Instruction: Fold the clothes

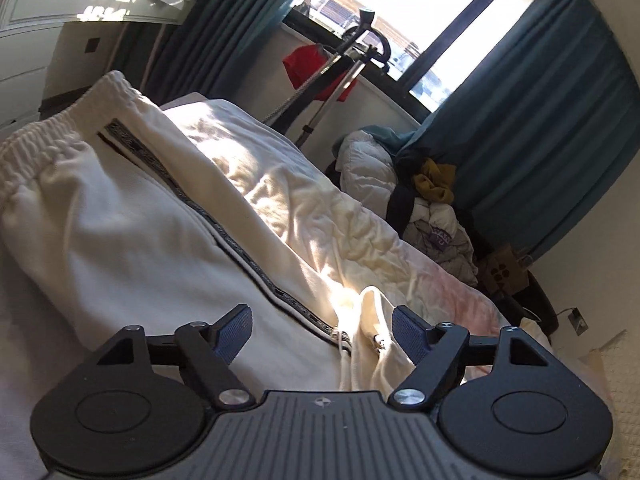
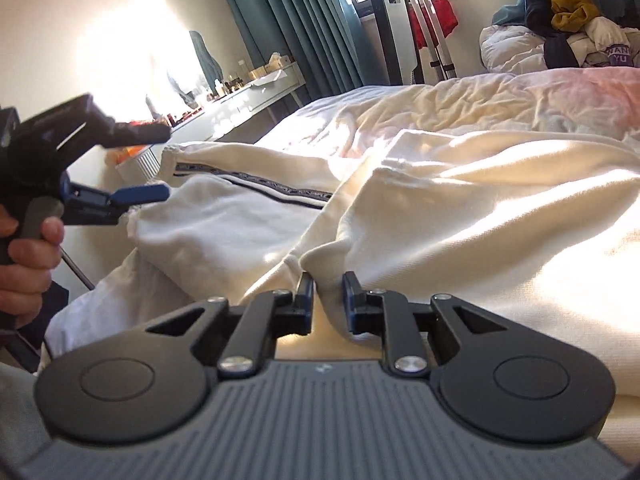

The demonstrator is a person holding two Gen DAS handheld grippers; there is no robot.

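The white trousers point(image 1: 132, 216) lie spread across the bed point(image 2: 500, 92), filling the middle of both views, a dark patterned stripe point(image 1: 224, 236) running down the leg. The right tool point(image 2: 327, 286) is clamped on a fold of their fabric at lower centre. The left tool point(image 1: 322, 330) gapes wide above the drawstring point(image 1: 342, 346).

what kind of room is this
Most likely a bedroom: a bed with rumpled sheets, teal curtains at a sunny window, and a dresser crowded with small bottles.
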